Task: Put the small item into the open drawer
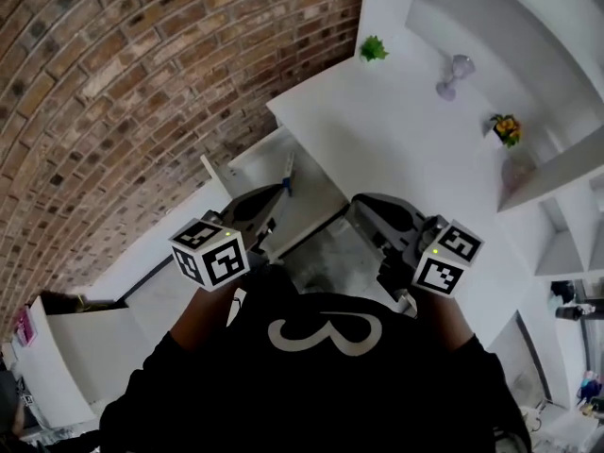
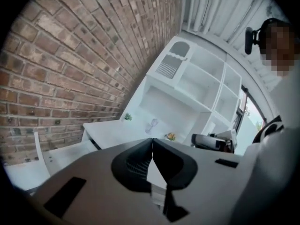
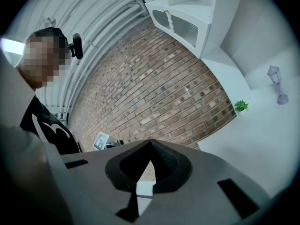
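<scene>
The open white drawer [image 1: 316, 201] sticks out from under the white desk top [image 1: 396, 130], right in front of me. A thin small item with a blue end [image 1: 287, 177] shows at the drawer's left side, just past the tip of my left gripper [image 1: 276, 204]. Whether it lies inside the drawer or touches the gripper I cannot tell. In the left gripper view the left gripper [image 2: 151, 142] is shut, jaws meeting with nothing between them. My right gripper [image 1: 363, 210] hangs over the drawer's right side. The right gripper view shows that gripper [image 3: 151, 145] shut and empty too.
On the desk top stand a small green plant [image 1: 374, 48], a clear glass ornament [image 1: 454, 75] and a pot of flowers [image 1: 507, 128]. White shelves [image 1: 566, 206] rise on the right, a brick wall [image 1: 142, 92] runs along the left, and a white cabinet [image 1: 85, 347] stands low at the left.
</scene>
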Demonstrator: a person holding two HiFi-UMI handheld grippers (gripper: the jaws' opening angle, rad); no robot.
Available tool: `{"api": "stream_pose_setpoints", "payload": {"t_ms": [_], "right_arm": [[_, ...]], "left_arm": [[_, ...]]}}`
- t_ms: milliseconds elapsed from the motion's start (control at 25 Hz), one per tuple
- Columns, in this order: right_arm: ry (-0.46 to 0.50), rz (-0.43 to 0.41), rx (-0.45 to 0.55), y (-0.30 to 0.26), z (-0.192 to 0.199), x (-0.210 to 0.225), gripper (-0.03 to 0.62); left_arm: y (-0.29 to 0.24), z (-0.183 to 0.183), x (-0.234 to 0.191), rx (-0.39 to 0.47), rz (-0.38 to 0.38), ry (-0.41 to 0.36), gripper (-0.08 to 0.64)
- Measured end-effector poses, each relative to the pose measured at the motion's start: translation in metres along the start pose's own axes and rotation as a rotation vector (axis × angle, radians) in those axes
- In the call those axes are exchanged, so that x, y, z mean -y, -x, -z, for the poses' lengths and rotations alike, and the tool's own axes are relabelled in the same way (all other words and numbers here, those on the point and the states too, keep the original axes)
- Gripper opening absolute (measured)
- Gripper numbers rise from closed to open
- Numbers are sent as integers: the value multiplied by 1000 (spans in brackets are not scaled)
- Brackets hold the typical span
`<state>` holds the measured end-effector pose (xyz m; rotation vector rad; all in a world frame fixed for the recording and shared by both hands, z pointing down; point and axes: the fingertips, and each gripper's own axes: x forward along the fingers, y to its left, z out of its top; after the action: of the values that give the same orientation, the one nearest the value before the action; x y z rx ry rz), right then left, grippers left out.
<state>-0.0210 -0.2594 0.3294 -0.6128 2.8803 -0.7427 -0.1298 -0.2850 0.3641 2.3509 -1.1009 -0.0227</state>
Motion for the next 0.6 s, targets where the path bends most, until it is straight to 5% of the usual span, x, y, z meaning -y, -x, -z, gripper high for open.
{"api": "stream_pose_setpoints", "payload": {"t_ms": [240,600], "right_arm": [[42,-60,36,3,-16,-28,9],[100,-123,46,-3,-29,-49,9]], "left_arm": [[25,-23,63,40,144,-53,3],[43,-40,88,74,141,-139,3]]}}
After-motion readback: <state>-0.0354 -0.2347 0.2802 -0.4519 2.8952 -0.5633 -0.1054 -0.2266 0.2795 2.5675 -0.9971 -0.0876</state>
